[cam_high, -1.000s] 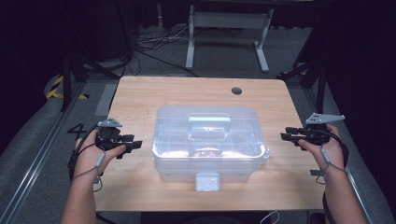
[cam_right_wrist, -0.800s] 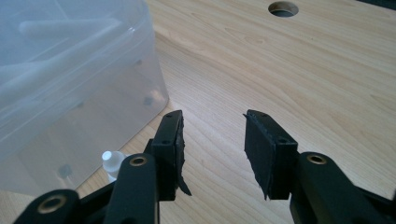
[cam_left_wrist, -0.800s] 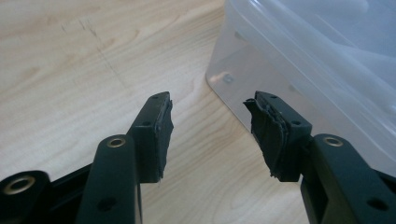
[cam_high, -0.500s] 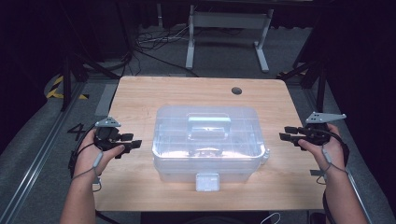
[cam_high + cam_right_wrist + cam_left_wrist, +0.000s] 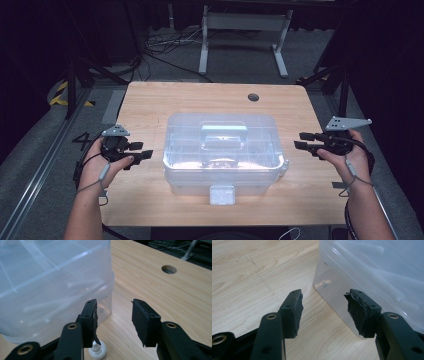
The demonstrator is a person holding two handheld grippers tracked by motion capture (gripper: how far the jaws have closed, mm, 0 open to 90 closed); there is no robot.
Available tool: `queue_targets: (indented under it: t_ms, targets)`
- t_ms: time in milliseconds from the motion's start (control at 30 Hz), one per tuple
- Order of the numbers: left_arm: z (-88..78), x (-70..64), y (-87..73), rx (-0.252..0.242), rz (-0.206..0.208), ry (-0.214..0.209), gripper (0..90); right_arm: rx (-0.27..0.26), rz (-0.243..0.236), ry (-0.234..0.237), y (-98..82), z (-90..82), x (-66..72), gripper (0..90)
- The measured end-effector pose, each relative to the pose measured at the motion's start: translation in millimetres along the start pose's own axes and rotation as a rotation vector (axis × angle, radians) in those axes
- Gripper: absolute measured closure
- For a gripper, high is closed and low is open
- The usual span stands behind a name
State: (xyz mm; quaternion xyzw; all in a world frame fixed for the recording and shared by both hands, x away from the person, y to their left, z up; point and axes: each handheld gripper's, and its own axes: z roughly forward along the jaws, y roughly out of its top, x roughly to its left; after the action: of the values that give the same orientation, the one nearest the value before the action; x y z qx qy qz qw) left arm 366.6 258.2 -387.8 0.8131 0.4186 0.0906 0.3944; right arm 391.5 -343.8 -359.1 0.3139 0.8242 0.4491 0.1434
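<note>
A clear plastic box (image 5: 222, 152) with a closed lid stood at the middle of the wooden table (image 5: 150, 100), slightly toward the person's edge. A handle (image 5: 223, 131) lay flat on the lid, and a pale latch (image 5: 222, 194) sat at the centre of the near wall. Faint shapes showed through the walls, but I could not make out what they were.

The left gripper (image 5: 142, 155) hung just beside the box's left end, apart from it, held in the person's left hand (image 5: 100, 162). Its jaws stood apart with nothing between them. In the left gripper view (image 5: 323, 312) the near corner of the box (image 5: 372, 277) rose just ahead of the jaws, with bare table showing in the gap.

The right gripper (image 5: 302, 140) hung near the box's right end, with a clear stretch of table between, held in the right hand (image 5: 350, 157). Its jaws were likewise parted and held nothing. In the right gripper view (image 5: 113, 320) the rounded corner of the box (image 5: 50, 277) stood to the left of the jaws, and a small white knob (image 5: 98, 350) sat low by the box's base.

A round hole (image 5: 253, 97) lay in the tabletop well behind the box. Beyond the far edge, cables (image 5: 160, 47) trailed over the floor beside a grey metal stand (image 5: 242, 30).
</note>
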Motion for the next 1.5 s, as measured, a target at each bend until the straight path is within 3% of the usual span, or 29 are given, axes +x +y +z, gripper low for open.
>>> queue_targets:
  t_ms: [367, 633, 1133, 1200, 1500]
  targets:
    - [-2.0, -2.7, 1.9, 0.01, 0.014, 0.009, 45.9, -0.038, -0.025, 0.07, 21.3, -4.1, 25.4, 56.3]
    - [-1.5, -3.9, 1.5, 0.014, 0.024, -0.001, 44.8, -0.018, -0.124, 0.162, 48.4, 8.3, 51.6, 54.7]
    - [-3.2, -3.5, 0.9, 0.018, 0.033, -0.002, 44.2, 0.028, -0.242, 0.242, 85.4, 37.1, 81.1, 50.2]
    - [-3.1, -3.7, 1.0, 0.02, 0.035, -0.004, 44.2, 0.057, -0.253, 0.269, 89.2, 44.3, 86.2, 48.9]
    - [-2.3, -5.1, 1.6, 0.024, 0.049, -0.009, 44.0, 0.071, -0.285, 0.259, 103.3, 62.7, 91.5, 47.9]
